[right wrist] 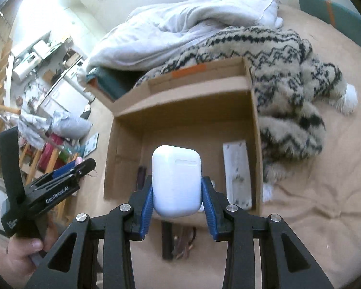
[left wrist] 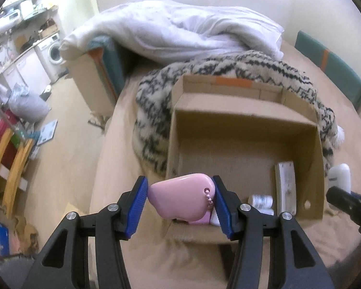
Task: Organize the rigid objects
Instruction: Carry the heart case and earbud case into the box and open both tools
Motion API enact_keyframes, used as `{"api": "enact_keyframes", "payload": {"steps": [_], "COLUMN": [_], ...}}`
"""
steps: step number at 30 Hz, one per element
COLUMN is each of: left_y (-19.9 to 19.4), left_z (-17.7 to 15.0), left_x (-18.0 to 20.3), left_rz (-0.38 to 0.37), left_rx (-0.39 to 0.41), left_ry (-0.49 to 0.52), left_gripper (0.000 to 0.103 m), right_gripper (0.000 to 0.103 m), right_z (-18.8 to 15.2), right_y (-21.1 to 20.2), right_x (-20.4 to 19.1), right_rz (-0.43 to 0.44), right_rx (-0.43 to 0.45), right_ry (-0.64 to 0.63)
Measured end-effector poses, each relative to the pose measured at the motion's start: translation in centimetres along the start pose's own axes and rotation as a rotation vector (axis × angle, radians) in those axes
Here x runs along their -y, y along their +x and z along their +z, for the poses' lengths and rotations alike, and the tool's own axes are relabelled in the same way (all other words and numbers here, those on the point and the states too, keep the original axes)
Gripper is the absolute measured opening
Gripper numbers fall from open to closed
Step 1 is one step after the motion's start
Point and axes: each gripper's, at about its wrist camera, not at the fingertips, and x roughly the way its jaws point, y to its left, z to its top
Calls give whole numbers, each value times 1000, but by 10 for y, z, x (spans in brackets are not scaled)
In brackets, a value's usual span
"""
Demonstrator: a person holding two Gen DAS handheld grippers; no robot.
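My left gripper (left wrist: 180, 200) is shut on a glossy pink case (left wrist: 180, 196) with a bead chain, held above the near left corner of an open cardboard box (left wrist: 298, 118). My right gripper (right wrist: 177, 197) is shut on a white earbud case (right wrist: 176, 180), raised over the same box (right wrist: 256, 125). Inside the box lie a flat white rectangular piece (left wrist: 286, 185) (right wrist: 237, 173), a small white bottle (left wrist: 262, 201) and a dark slim object (right wrist: 141, 174). In the right wrist view, a hand (right wrist: 19, 257) holds the left gripper at the far left.
The box sits on a beige bed cover (right wrist: 312, 228) beside a black-and-cream patterned blanket (right wrist: 288, 79) and a white duvet (left wrist: 180, 29). A dark strap or cords (right wrist: 180, 240) lie before the box. Left of the bed are a wooden rack (left wrist: 9, 149) and floor clutter.
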Motion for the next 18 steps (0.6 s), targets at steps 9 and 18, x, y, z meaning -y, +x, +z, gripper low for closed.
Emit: {"api": "enact_keyframes", "payload": {"steps": [9,18], "left_y": [51,93], "left_z": [13,-11], "left_x": [32,43], "left_rz": [11,-15], "left_rx": [-26,-86], "left_ry": [105,159], "left_gripper": [50,50], "right_gripper": [39,39], "right_z": [8,-6], "right_y": [54,94], "right_x": [14,29], "right_rz": [-33,-89], "right_rx": [-61,-159], "right_ry": [16,45]}}
